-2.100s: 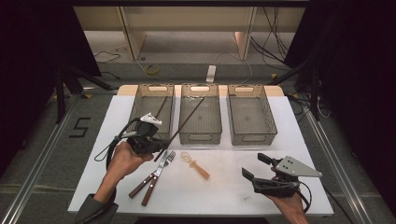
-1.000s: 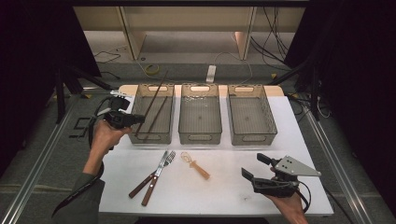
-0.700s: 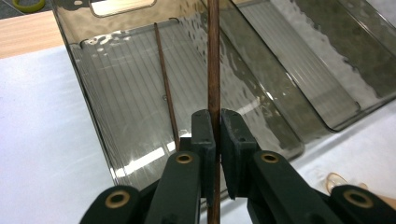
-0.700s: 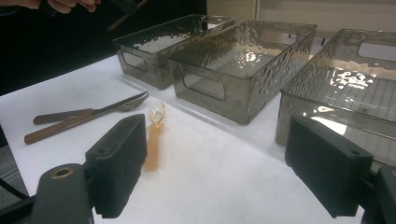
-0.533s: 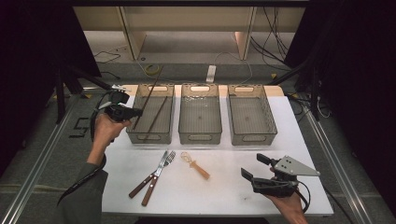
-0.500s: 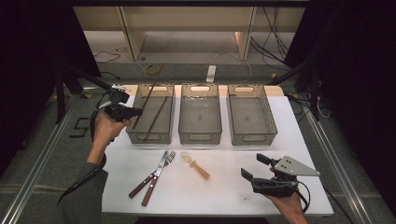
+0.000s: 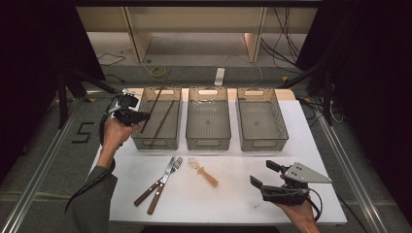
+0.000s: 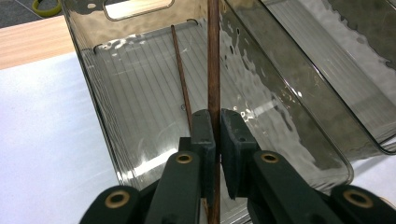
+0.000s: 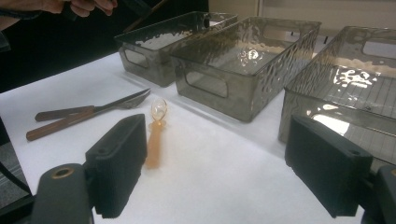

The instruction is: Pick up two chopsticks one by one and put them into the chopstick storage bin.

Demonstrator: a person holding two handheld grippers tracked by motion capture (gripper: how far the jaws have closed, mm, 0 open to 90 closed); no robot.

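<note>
Gripping a dark wooden chopstick (image 8: pixel 214 70) between its two jaws, the left gripper (image 7: pixel 130 115) hangs over the left wall of the left bin (image 7: pixel 145 141), near the table's far left corner. The stick runs slanting up and away from the jaws, over the bin and past its far rim (the held end sits low between the pads). A second chopstick (image 7: pixel 163 120) lies inside that same bin, on its ribbed floor. The middle bin (image 7: pixel 208 143) and the right bin (image 7: pixel 265 144) stand beside it in a row along the far edge of the white table (image 7: pixel 233 204). The right gripper (image 7: pixel 265 175) rests near the front right corner, jaws spread wide with nothing between them. Toward the front middle lie a knife (image 7: pixel 154 183) and a fork (image 7: pixel 163 185) side by side, with a clear-bowled spoon (image 7: pixel 203 171) just right of them.
</note>
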